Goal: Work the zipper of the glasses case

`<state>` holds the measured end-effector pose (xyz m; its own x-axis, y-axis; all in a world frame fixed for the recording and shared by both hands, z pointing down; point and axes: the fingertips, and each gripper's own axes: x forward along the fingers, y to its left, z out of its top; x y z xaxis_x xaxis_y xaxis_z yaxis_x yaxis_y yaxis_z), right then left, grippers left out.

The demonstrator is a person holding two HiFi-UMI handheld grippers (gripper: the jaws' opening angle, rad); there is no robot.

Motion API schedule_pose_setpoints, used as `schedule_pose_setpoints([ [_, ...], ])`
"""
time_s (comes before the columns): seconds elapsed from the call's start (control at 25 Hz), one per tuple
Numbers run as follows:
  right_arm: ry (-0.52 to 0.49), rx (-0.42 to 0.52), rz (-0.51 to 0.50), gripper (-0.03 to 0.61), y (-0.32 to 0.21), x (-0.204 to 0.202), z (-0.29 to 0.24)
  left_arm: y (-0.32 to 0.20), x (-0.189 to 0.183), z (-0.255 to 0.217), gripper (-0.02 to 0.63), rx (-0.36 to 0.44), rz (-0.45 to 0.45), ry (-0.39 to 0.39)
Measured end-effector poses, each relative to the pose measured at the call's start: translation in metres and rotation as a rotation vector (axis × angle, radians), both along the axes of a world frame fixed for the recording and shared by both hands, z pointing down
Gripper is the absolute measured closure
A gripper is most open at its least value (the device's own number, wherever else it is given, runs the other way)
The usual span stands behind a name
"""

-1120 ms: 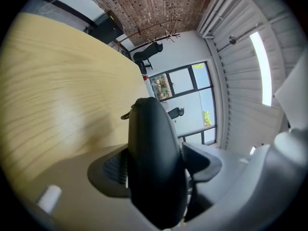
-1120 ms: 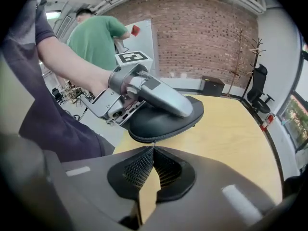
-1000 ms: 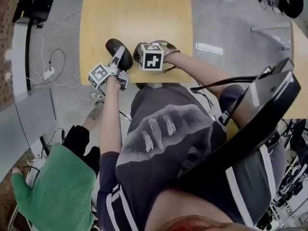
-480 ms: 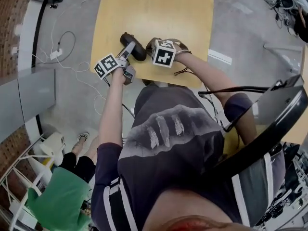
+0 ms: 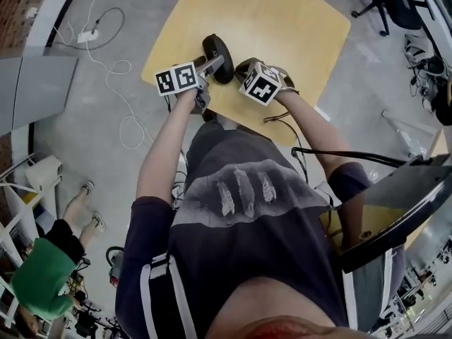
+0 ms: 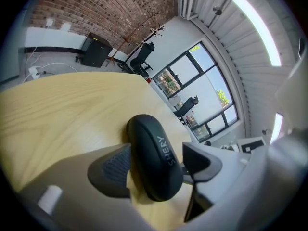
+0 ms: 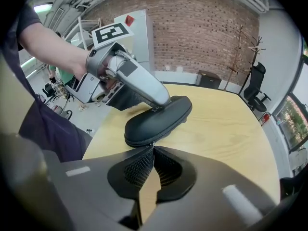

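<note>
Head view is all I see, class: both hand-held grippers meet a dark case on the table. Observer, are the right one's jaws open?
Observer: No. In the right gripper view the right hand-held gripper has its jaws together, tips at the zipper seam of the glasses case; whether they pinch anything is too small to tell.
Operator: And the left?
Observer: The left hand-held gripper has just been closing its jaws; the case sits between them, pads against its sides.
Operator: Any marking?
Observer: SHERY is printed on the case.
</note>
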<state>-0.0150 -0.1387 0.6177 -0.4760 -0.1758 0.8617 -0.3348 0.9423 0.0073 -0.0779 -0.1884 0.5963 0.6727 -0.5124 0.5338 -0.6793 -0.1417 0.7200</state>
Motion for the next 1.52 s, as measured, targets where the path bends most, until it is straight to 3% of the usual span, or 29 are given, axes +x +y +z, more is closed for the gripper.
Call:
schedule_pose_setpoints([
  [0.16, 0.032, 0.027, 0.018, 0.566, -0.004, 0.0, 0.007, 0.0, 0.003, 0.011, 0.318, 0.011, 0.04, -0.056],
  [0.32, 0.03, -0.007, 0.089, 0.391, -0.013, 0.0, 0.011, -0.01, -0.005, 0.016, 0.318, 0.033, 0.058, -0.07],
  [0.6, -0.061, 0.004, 0.271, 0.379, -0.023, 0.006, -0.018, -0.014, -0.024, 0.013, 0.311, 0.077, 0.06, -0.068],
  [0.72, -0.162, 0.013, 0.365, 0.394, -0.027, 0.009, -0.042, -0.018, -0.032, -0.006, 0.31, 0.119, 0.024, -0.02],
  [0.88, -0.376, -0.031, 0.517, 0.577, -0.034, 0.006, -0.079, -0.022, -0.049, -0.038, 0.314, 0.19, -0.041, 0.046],
  [0.96, -0.486, -0.062, 0.558, 0.577, -0.035, 0.002, -0.097, -0.022, -0.056, -0.055, 0.325, 0.225, -0.069, 0.087],
  [1.2, -0.661, -0.066, 0.499, 0.578, -0.03, -0.015, -0.146, -0.013, -0.069, -0.101, 0.407, 0.327, -0.153, 0.133],
  [1.24, -0.687, -0.071, 0.475, 0.578, -0.028, -0.017, -0.153, -0.011, -0.07, -0.109, 0.437, 0.347, -0.169, 0.123],
  [1.32, -0.738, -0.087, 0.433, 0.577, -0.022, -0.017, -0.167, -0.003, -0.072, -0.123, 0.584, 0.383, -0.207, 0.094],
  [1.36, -0.762, -0.097, 0.416, 0.578, -0.019, -0.016, -0.173, 0.003, -0.072, -0.131, 0.613, 0.399, -0.224, 0.087],
  [1.52, -0.859, -0.149, 0.368, 0.577, -0.008, -0.009, -0.193, 0.034, -0.069, -0.158, 0.614, 0.444, -0.282, 0.116],
])
